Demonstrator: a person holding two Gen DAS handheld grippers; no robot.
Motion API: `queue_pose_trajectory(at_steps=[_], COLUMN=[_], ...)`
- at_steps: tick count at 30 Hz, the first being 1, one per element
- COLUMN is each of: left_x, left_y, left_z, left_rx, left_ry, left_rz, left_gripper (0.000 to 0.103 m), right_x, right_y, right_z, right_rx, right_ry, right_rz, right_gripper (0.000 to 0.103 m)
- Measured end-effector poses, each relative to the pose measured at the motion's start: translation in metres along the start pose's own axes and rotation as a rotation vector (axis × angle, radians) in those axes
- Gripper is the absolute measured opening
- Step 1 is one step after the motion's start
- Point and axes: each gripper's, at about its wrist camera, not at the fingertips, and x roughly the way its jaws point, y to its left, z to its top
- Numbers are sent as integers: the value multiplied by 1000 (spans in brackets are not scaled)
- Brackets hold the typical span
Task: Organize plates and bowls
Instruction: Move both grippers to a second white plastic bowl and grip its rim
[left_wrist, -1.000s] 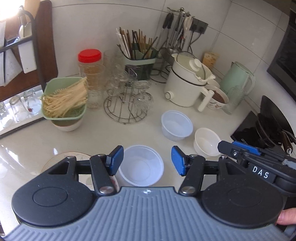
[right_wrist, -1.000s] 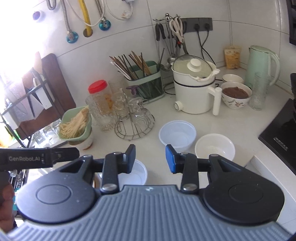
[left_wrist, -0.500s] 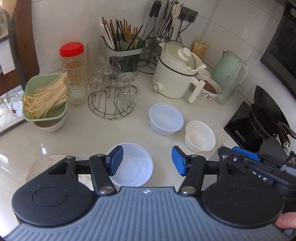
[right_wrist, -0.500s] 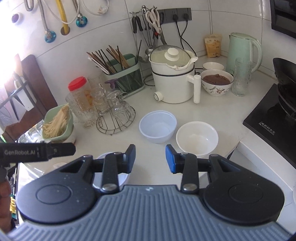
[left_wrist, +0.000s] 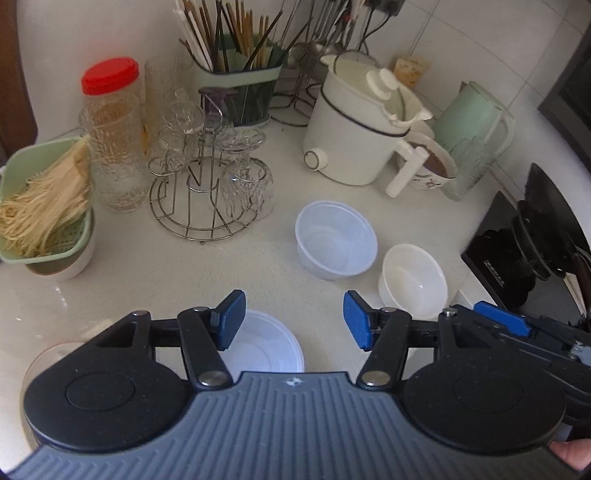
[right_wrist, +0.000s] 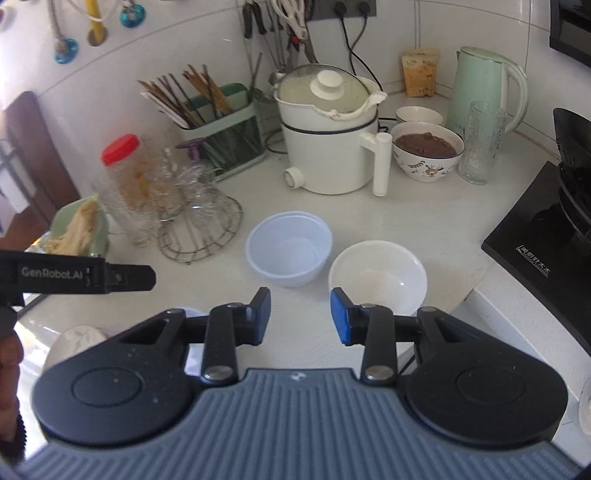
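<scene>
Left wrist view: the left gripper (left_wrist: 293, 325) hangs unclenched and empty above a translucent plastic bowl (left_wrist: 264, 349) near the worktop's front edge. Right wrist view: the right gripper (right_wrist: 300, 315), also unclenched and empty, faces a white ceramic bowl (right_wrist: 378, 280) at that edge; a careless nudge could push it off.

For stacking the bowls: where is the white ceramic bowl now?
The ceramic bowl stands on the counter near its front edge, right of the plastic bowl, just past the right gripper's fingers.
</scene>
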Motion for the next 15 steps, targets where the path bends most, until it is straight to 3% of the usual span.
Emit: queue_pose_trajectory(at_steps=[15], left_x=[107], left_y=[11], left_z=[46], left_rx=[-50], left_ry=[126], left_rz=[40], left_gripper=[64], right_x=[97], right_y=[-29], right_z=[37], right_rx=[3], right_ry=[95], right_rz=[41], right_gripper=[39])
